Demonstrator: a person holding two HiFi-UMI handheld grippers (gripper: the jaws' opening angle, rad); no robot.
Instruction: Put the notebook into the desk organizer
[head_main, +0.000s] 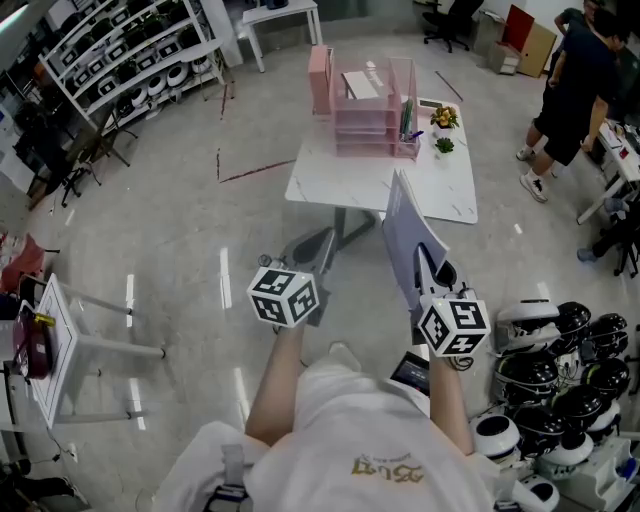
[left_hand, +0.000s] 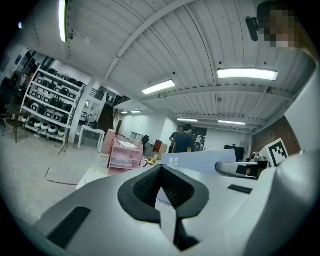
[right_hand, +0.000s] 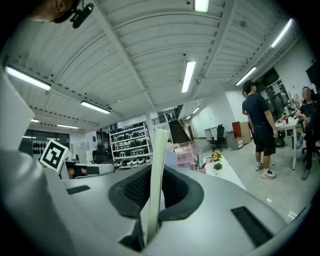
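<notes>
A white table (head_main: 445, 195) stands on the grey workshop floor (head_main: 180, 220) and carries a pink desk organizer (head_main: 368, 105). Well apart from it, the right gripper (right_hand: 150, 222) clamps a thin, pale-blue notebook (head_main: 405, 240) upright, mid-air. The left gripper (left_hand: 168, 220) is closed and empty.

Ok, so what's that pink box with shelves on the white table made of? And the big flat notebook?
The pink see-through desk organizer looks like plastic: its walls are shiny and you can see through them. The thin grey-blue notebook looks like paper under a matte card cover, probably. Its pale page edge shows in the right gripper view.
</notes>
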